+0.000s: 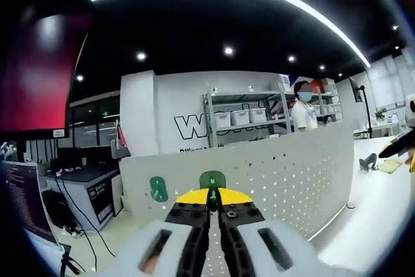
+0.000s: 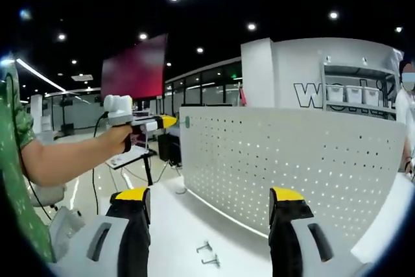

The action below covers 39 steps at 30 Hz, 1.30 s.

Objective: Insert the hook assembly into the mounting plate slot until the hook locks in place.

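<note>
Left tool (image 1: 213,200) is clamped on a green hook (image 1: 212,180) at the pegboard (image 1: 285,173) top edge; right tool (image 2: 211,200) is held wide, hooks (image 2: 206,253) below it on the tabletop (image 2: 188,225).

A pegboard (image 2: 292,167) stands upright on the bench (image 2: 194,225), running from the left back toward the right. Two small hooks (image 2: 207,254) lie on the bench before the pegboard, between the right tongs' (image 2: 211,202) jaws. The left tongs (image 2: 159,122) are at the pegboard's left end. In the left gripper view, a hook piece (image 1: 212,180) sits at the pegboard's (image 1: 292,173) face just past the left tongs' (image 1: 214,200) tips, another (image 1: 159,189) to its left. Shelves (image 1: 249,118) stand behind the pegboard.
</note>
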Each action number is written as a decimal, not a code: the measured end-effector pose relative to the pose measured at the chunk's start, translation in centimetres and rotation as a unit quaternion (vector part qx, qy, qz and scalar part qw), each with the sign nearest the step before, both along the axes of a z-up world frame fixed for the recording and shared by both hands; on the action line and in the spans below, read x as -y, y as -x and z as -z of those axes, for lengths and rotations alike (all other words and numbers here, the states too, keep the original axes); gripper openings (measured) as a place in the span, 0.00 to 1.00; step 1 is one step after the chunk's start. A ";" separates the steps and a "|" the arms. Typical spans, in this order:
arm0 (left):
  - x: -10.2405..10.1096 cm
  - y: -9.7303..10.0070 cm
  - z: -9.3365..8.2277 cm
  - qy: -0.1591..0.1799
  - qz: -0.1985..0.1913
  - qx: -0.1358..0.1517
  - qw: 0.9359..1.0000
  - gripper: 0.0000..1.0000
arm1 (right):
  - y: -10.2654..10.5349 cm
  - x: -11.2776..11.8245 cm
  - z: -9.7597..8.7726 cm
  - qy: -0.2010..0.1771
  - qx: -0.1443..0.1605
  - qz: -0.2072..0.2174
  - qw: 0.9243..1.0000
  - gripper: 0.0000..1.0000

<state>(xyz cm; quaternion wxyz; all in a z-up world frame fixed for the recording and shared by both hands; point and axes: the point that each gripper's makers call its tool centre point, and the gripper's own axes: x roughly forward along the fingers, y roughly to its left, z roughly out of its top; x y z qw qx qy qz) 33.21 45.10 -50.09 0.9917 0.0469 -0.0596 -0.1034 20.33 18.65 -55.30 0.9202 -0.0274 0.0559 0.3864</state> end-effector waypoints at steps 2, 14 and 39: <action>-0.2 -0.6 -0.5 0.002 -0.005 0.007 1.000 0.03 | -0.1 0.0 0.0 0.001 0.000 0.000 1.000 0.76; -0.6 -3.5 -0.9 0.012 -0.023 0.028 0.999 0.03 | -0.8 0.7 -0.3 0.003 0.000 0.009 1.000 0.75; -1.4 -7.2 0.6 0.021 -0.046 0.030 0.998 0.03 | -2.0 1.8 -0.5 0.021 -0.002 0.022 1.000 0.74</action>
